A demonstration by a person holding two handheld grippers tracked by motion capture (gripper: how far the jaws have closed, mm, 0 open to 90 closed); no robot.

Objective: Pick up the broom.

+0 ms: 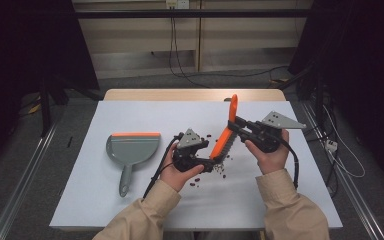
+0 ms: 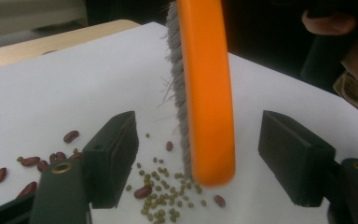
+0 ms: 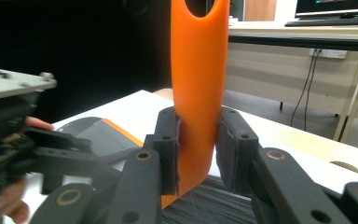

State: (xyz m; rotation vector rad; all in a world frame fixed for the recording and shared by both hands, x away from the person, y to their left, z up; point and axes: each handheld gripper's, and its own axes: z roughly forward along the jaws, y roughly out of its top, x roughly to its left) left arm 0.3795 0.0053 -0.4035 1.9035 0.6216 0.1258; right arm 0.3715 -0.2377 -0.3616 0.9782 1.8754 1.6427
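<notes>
An orange brush (image 1: 225,139) with grey bristles stands tilted on the white table (image 1: 130,115), its bristle end down among scattered beans (image 1: 221,170). My right gripper (image 1: 233,125) is shut on the brush's orange handle (image 3: 199,70), and both pads press its sides (image 3: 198,135). My left gripper (image 1: 211,162) reaches in from the left. Its jaws stand either side of the brush head (image 2: 207,93) with a gap on each side (image 2: 198,122). Small green beans (image 2: 163,196) lie heaped under the brush tip, and red beans (image 2: 32,163) are strewn to the left.
A grey dustpan (image 1: 132,147) with an orange lip lies flat at the left of the table, handle toward the person. It also appears behind the right gripper's jaws (image 3: 98,133). Cables trail from both grippers over the table's front half.
</notes>
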